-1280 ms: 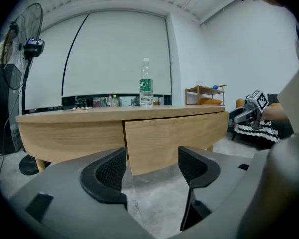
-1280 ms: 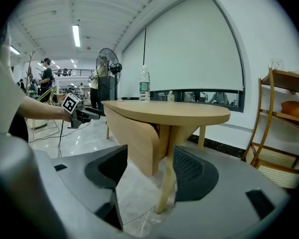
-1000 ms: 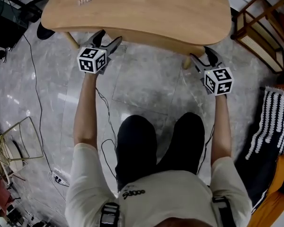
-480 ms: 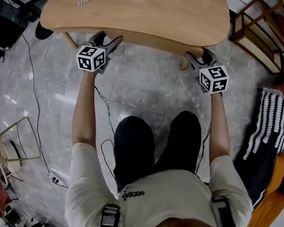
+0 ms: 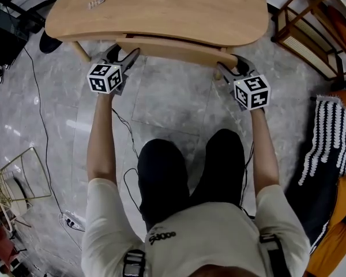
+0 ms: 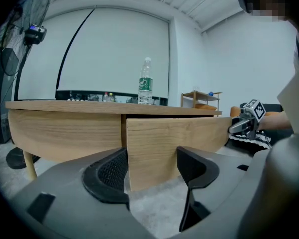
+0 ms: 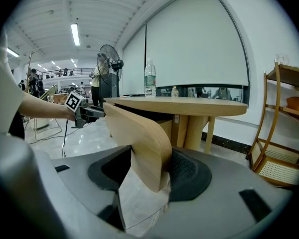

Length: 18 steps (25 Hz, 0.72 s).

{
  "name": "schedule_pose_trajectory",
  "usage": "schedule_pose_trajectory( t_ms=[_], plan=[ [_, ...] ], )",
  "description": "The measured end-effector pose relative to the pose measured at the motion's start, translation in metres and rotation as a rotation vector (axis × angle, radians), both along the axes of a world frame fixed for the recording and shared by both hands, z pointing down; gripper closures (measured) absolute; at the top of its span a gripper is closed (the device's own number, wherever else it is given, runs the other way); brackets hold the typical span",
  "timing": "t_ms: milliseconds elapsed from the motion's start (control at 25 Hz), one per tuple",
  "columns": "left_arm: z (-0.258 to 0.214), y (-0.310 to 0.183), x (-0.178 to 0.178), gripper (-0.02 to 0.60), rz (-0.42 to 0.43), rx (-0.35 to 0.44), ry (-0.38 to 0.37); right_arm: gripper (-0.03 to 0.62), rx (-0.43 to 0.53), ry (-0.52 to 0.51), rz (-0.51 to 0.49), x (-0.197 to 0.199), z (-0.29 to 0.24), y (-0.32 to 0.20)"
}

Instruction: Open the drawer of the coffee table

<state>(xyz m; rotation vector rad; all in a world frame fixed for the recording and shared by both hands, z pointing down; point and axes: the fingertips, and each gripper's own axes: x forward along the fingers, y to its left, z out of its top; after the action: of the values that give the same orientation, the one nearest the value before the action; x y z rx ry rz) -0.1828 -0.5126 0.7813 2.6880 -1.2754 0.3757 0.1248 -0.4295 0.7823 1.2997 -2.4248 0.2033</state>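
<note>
The pale wooden drawer stands slightly out beneath the counter. Your left claw and right claw each clamp an end of its curved front, arms outstretched.

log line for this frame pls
left gripper: shut on drawer front, left end | right gripper: shut on drawer front, right end | drawer: slightly open

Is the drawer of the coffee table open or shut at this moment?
Partly open: the drawer front stands forward of the table's side panel, with a dark gap above it in the left gripper view.
</note>
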Motion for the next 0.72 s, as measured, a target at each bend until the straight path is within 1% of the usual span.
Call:
schedule_pose_trajectory(
  t_ms=[160, 400, 600, 720],
  plan=[
    [0.000, 0.013, -0.005, 0.264, -0.012, -0.001, 0.002, 0.375, -0.007, -0.010, -0.010, -0.004, 0.000, 0.012],
    [0.000, 0.034, -0.008, 0.265, -0.006, 0.002, 0.013, 0.388, -0.020, -0.088, -0.048, -0.006, -0.003, 0.035],
    [0.002, 0.051, -0.015, 0.265, -0.016, 0.013, 0.024, 0.400, -0.033, -0.106, -0.096, -0.012, -0.001, 0.051],
    [0.003, 0.060, -0.017, 0.265, -0.024, 0.019, 0.027, 0.404, -0.049, -0.100, -0.117, -0.014, 0.000, 0.060]
  ],
)
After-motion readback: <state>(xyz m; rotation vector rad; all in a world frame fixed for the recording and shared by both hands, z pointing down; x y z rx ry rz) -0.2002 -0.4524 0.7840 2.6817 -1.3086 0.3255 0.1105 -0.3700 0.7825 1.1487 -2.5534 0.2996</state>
